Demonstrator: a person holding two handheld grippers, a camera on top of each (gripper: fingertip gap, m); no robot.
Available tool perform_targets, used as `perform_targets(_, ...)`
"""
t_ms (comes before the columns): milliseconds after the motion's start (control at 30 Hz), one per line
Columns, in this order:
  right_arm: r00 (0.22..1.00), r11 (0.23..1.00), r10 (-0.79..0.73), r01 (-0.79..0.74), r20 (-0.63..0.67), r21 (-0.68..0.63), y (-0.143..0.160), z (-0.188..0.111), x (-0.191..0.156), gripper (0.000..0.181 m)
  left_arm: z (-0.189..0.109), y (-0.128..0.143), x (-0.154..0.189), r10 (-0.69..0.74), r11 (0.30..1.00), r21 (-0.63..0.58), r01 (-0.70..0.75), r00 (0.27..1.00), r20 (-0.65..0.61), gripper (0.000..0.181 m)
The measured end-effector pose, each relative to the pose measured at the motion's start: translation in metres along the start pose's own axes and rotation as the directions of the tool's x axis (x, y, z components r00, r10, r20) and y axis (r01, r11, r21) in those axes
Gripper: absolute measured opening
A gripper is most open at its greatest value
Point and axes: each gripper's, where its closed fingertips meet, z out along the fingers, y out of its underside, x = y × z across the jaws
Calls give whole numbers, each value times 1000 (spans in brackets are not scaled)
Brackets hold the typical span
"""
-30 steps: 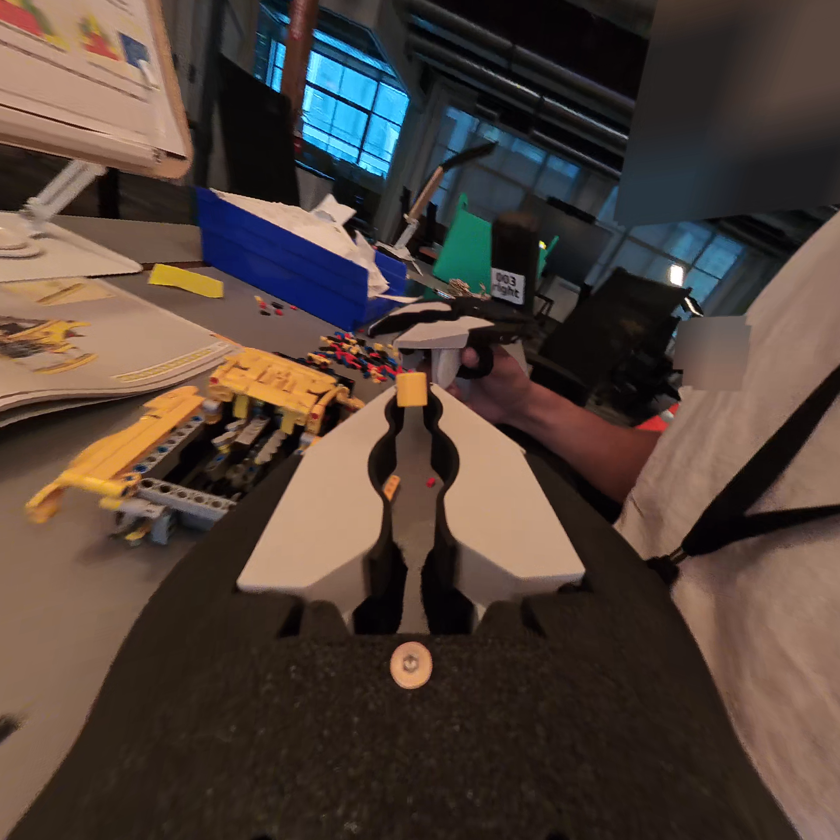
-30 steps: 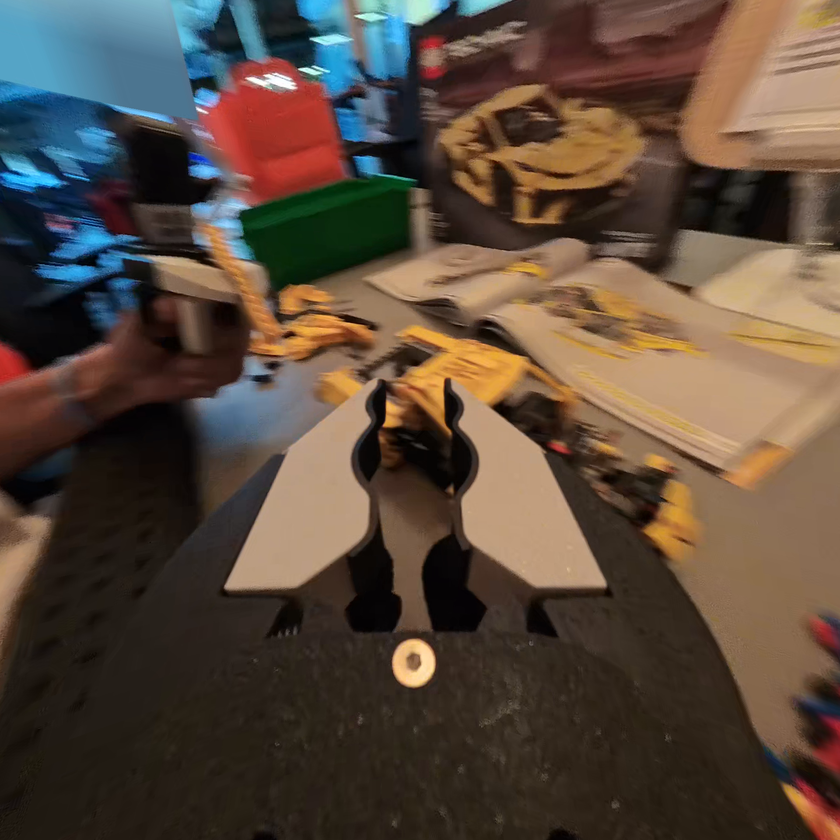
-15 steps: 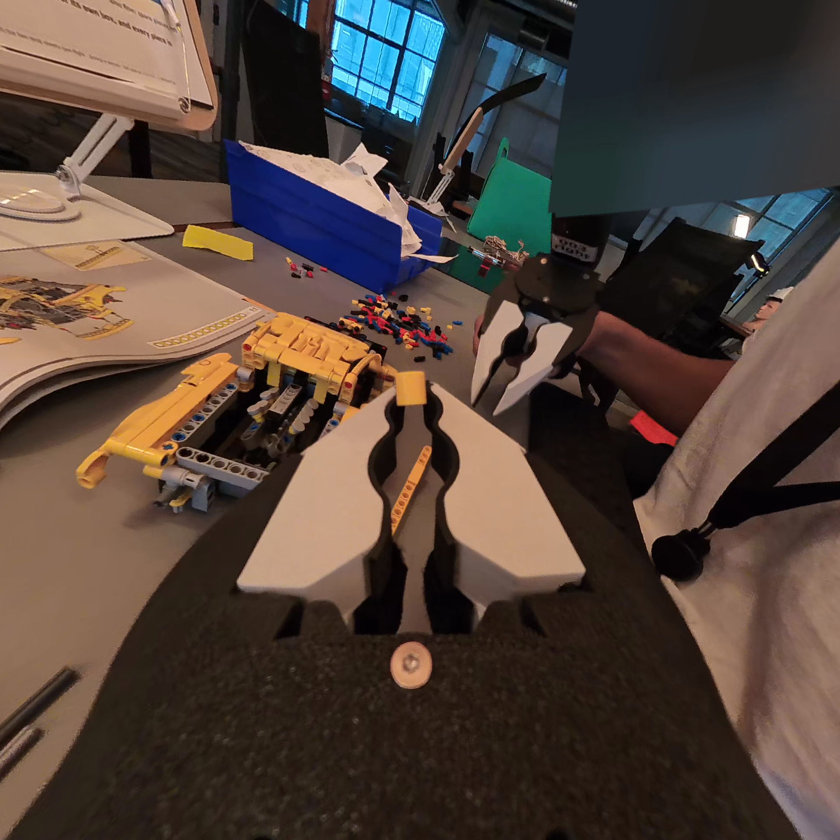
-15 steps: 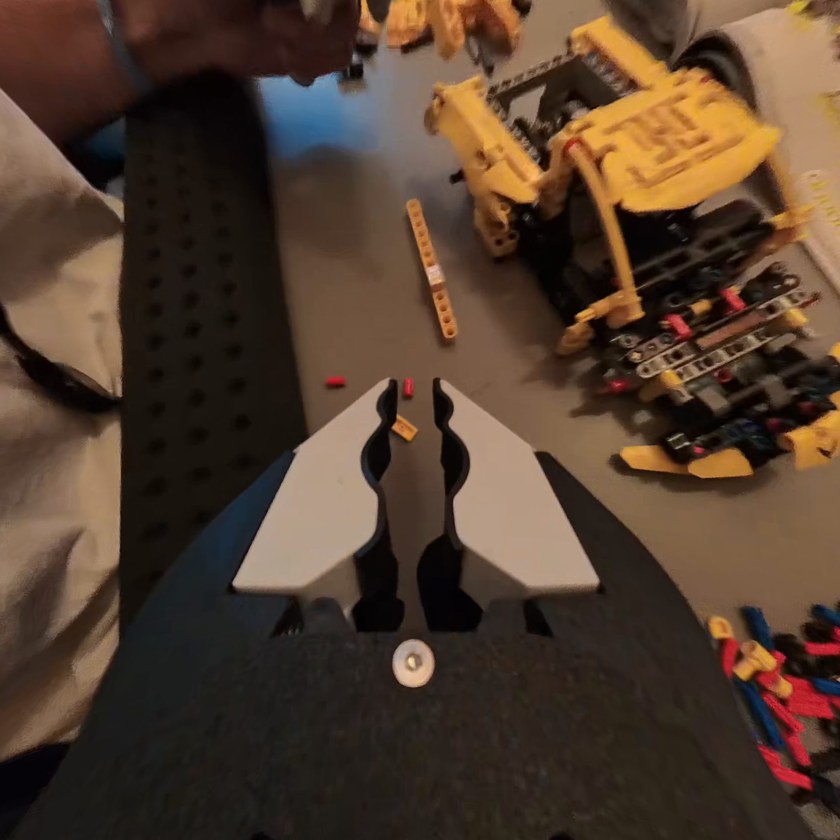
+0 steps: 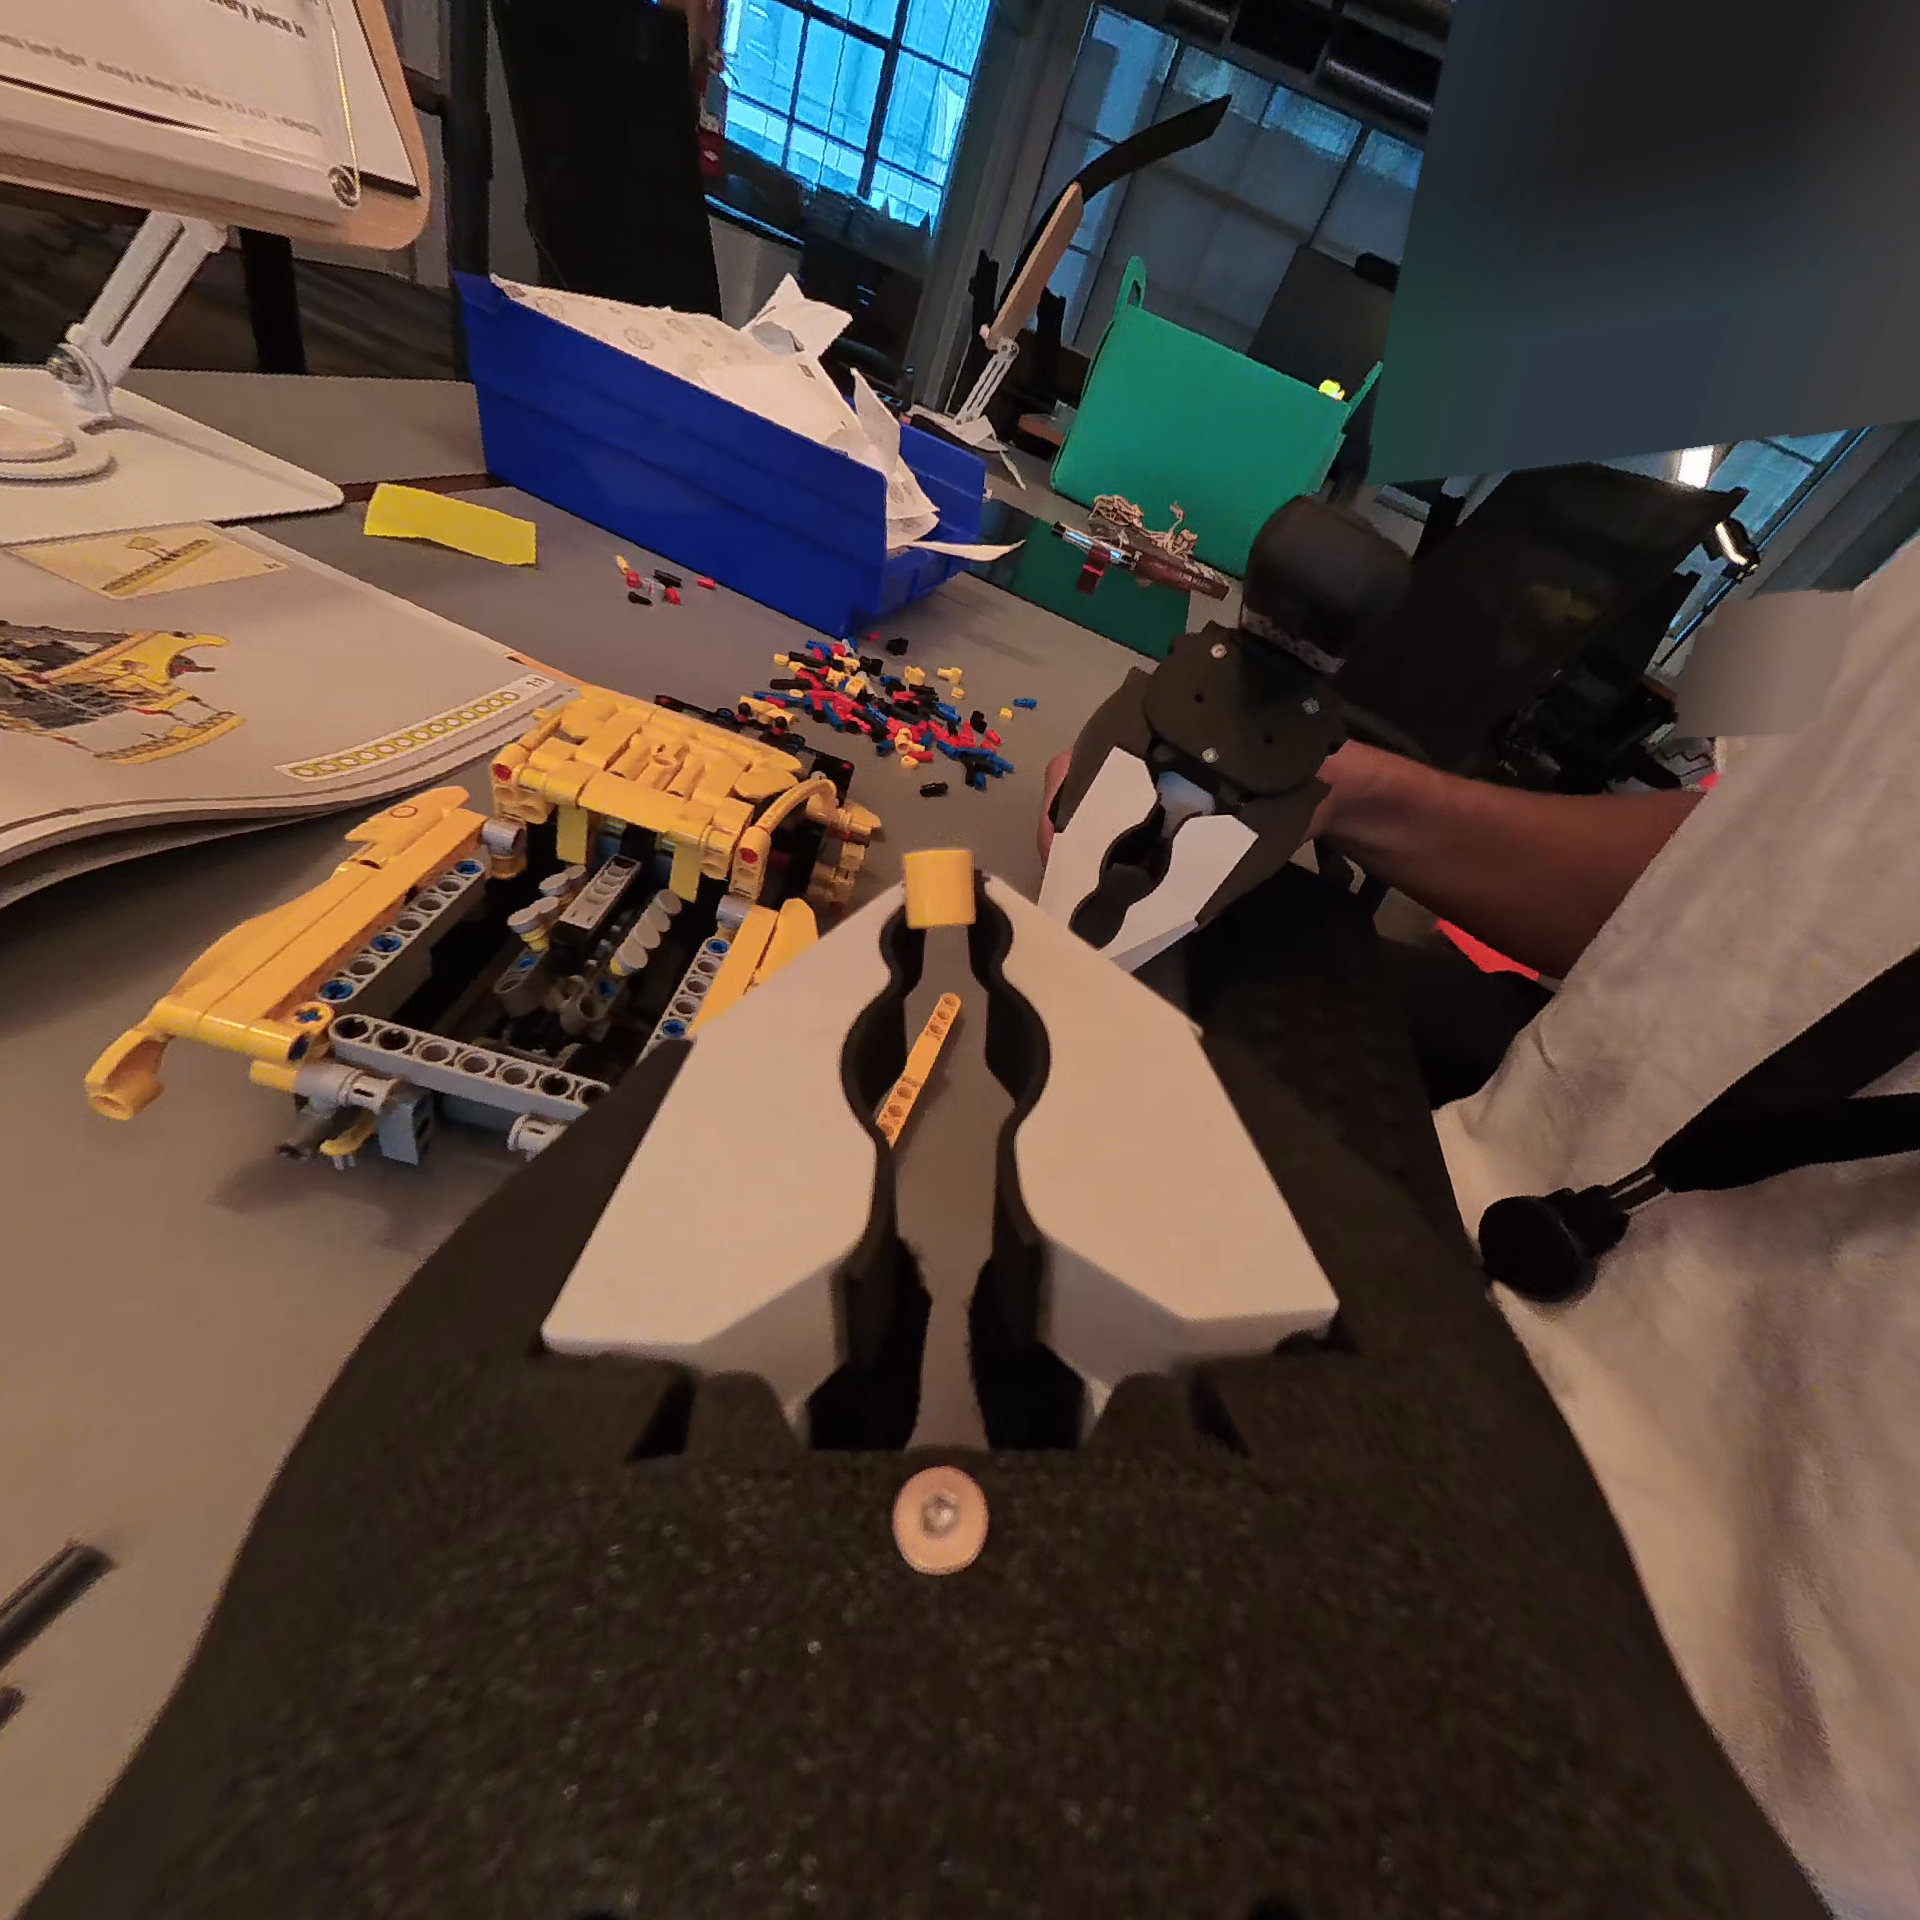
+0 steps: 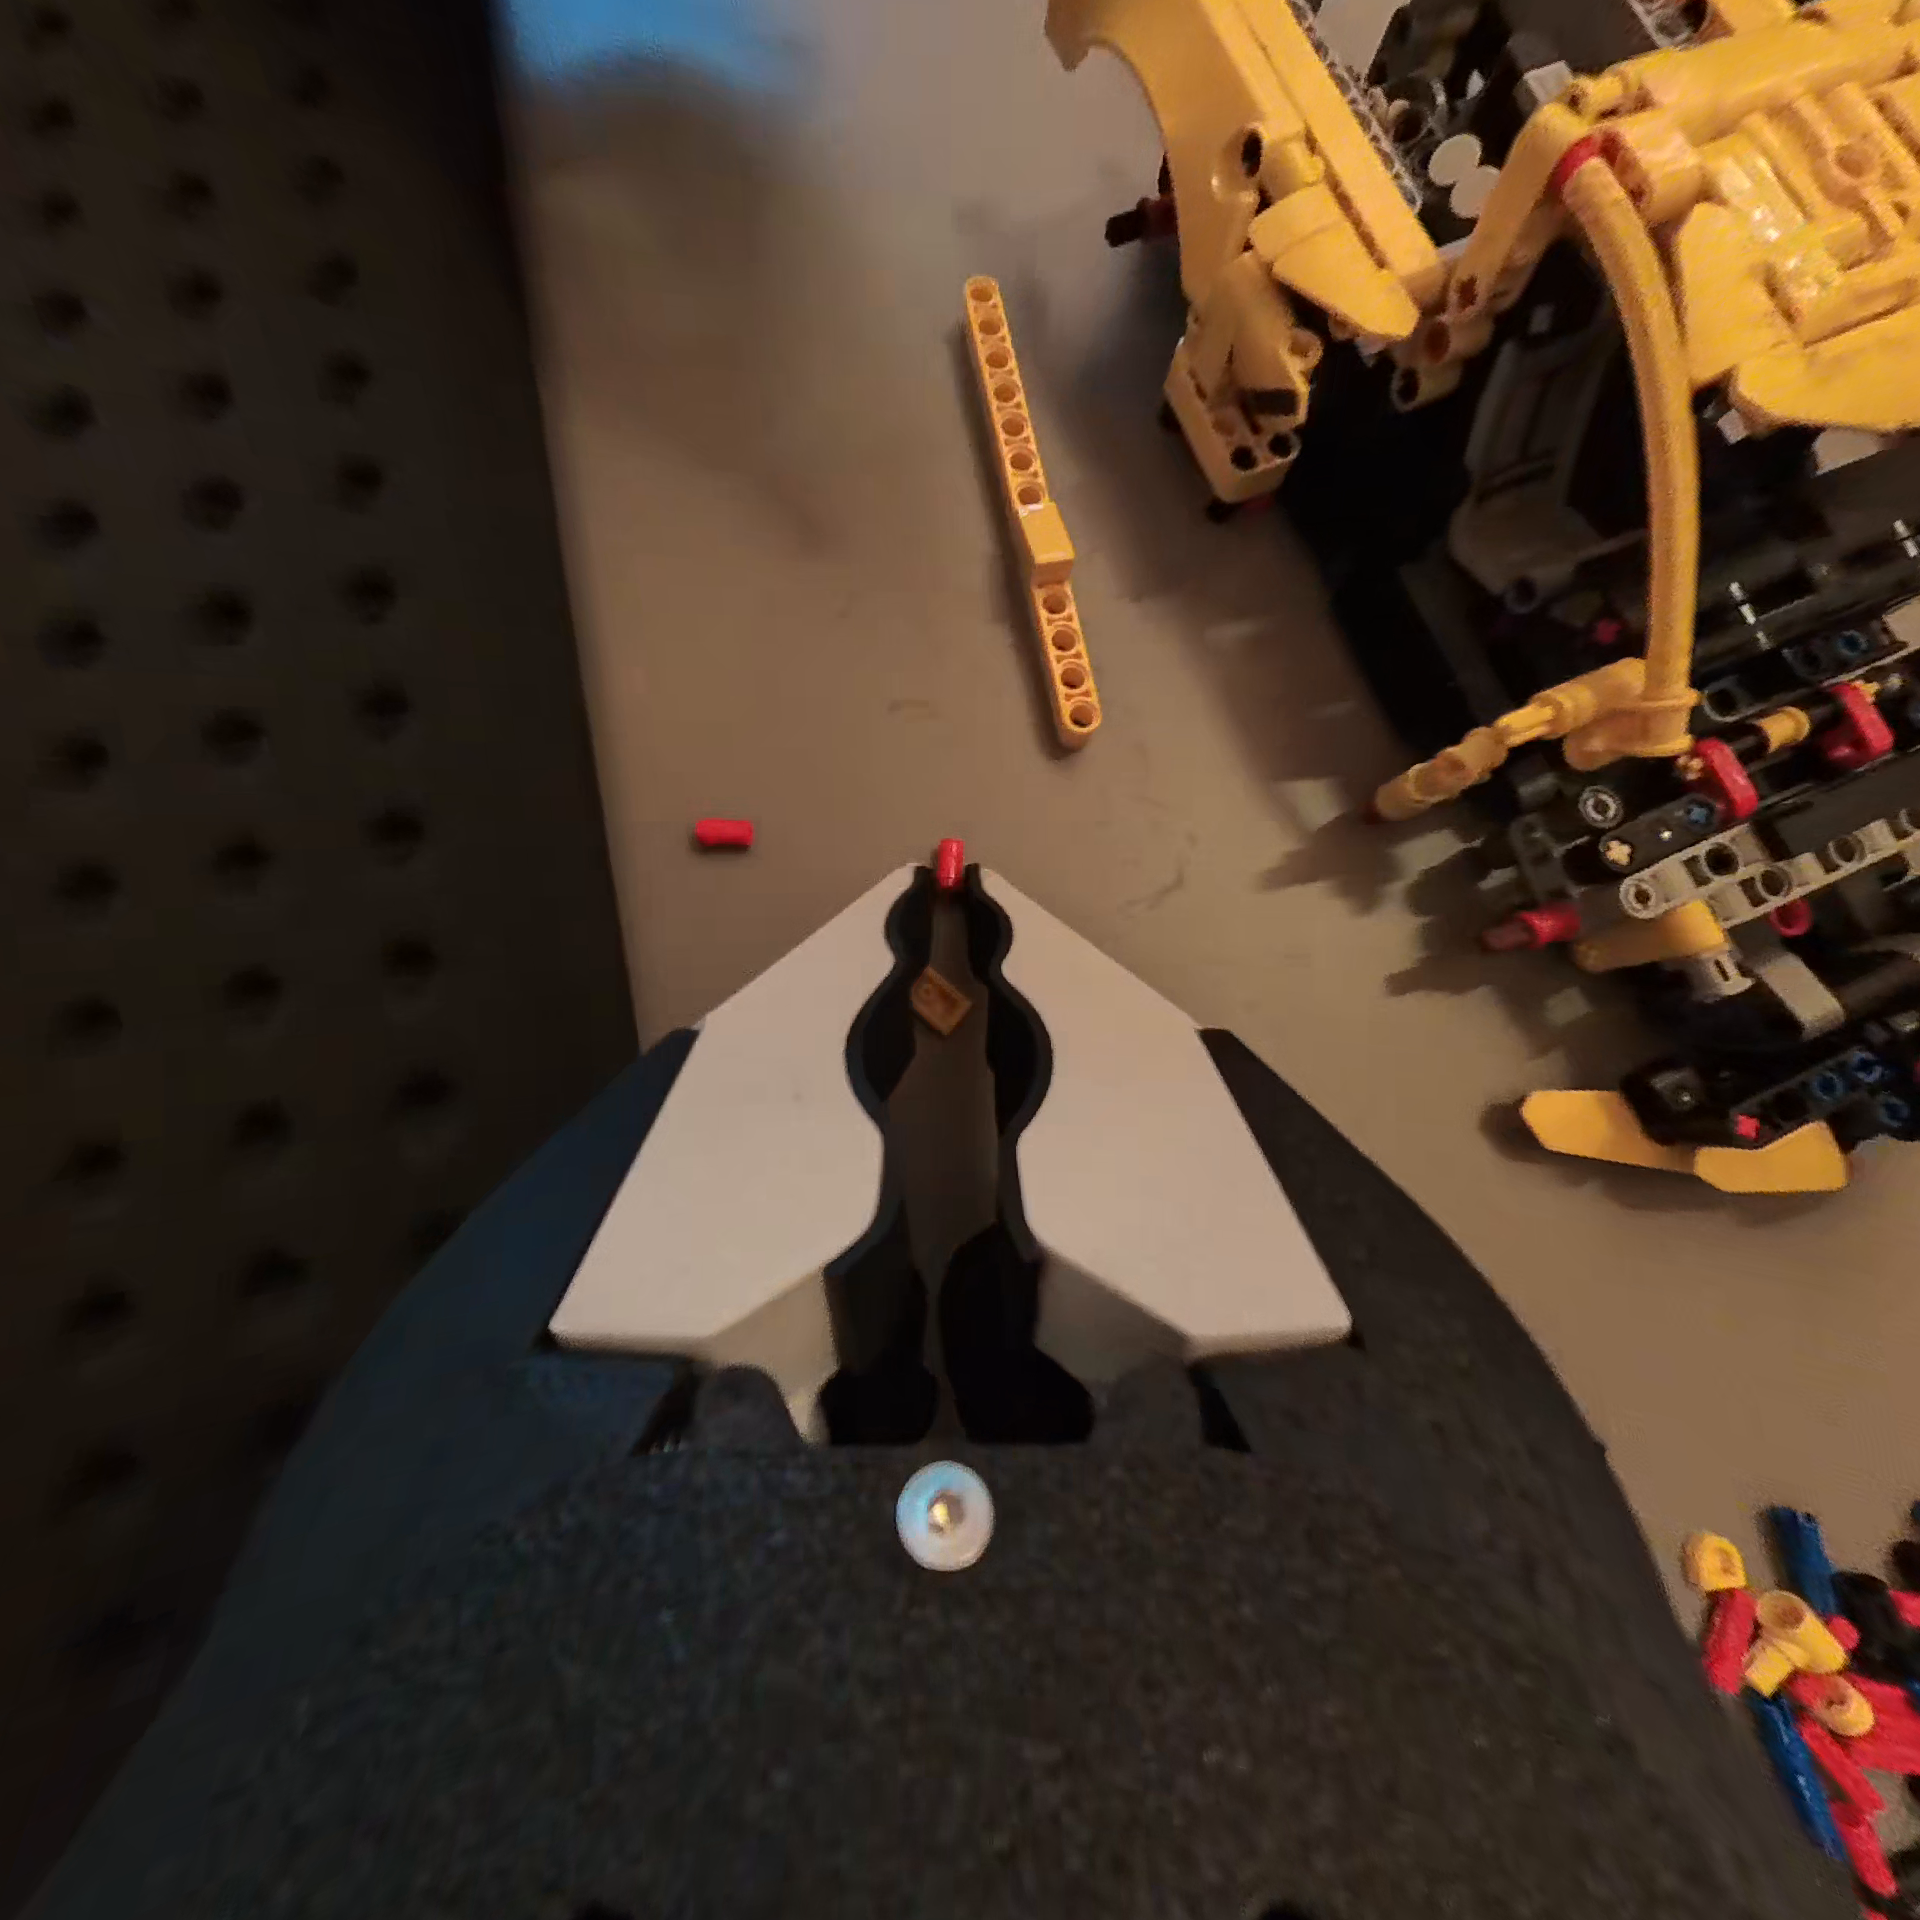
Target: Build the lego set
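Grey tabletop [image 5: 156,1299] fills your left wrist view, with an open instruction booklet [image 5: 208,707] at the far left, a blue bin [image 5: 675,468] of crumpled paper behind, and a scatter of small pins [image 5: 883,717] in red, blue and black beyond the half-built yellow model [image 5: 499,935]. Your left gripper [image 5: 938,888] has its jaws closed on a small yellow piece [image 5: 938,883], pinched only at the very tips. That hold looks shallow; any twist or bump against the model could, I think, flip the piece out. Your right gripper [image 5: 1148,883] points down at the table just beside your left one, so crowding the two together risks a knock.

From your right wrist view, you look almost straight down. Here the right gripper [image 6: 945,873] has its jaws closed on a tiny red pin [image 6: 947,864], again right at the tips. A second red pin [image 6: 723,833] lies loose nearby, a long yellow beam [image 6: 1029,509] lies a little beyond, apart from the model [image 6: 1558,416], and a small tan tile [image 6: 940,1003] shows on the table between the fingers. The pin is small and round, so it may roll or shoot free if you squeeze unevenly or lift fast. Dropped near the perforated black mat [image 6: 260,623], it could be hard to find.
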Motion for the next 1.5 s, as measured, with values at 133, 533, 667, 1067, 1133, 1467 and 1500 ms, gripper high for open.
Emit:
perform_targets(133,999,999,-42,42,-20,-20,0,0,0,4,5,8,2,45,998,-50,-44,999,16,7)
perform_targets(533,962,584,253,-234,-100,-778,100,-122,35,4,12,18,8,104,989,-111,-101,994,18,7)
perform_targets(667,927,270,338,-264,-165,-926,141,-157,28,4,12,19,9,108,988,-111,-105,994,23,7)
perform_targets(1067,887,105,412,-272,-207,-957,174,-169,24,4,11,19,9,95,990,-107,-93,995,17,7)
perform_targets(1133,880,110,425,-284,-213,-953,173,-169,23,4,11,19,8,92,990,-108,-90,996,17,7)
perform_targets(1467,897,240,386,-324,-217,-915,169,-180,25,22,12,20,9,88,990,-109,-86,996,12,7)
perform_targets(1500,902,278,373,-331,-216,-902,169,-182,26,22,12,20,9,87,990,-109,-85,996,11,7)
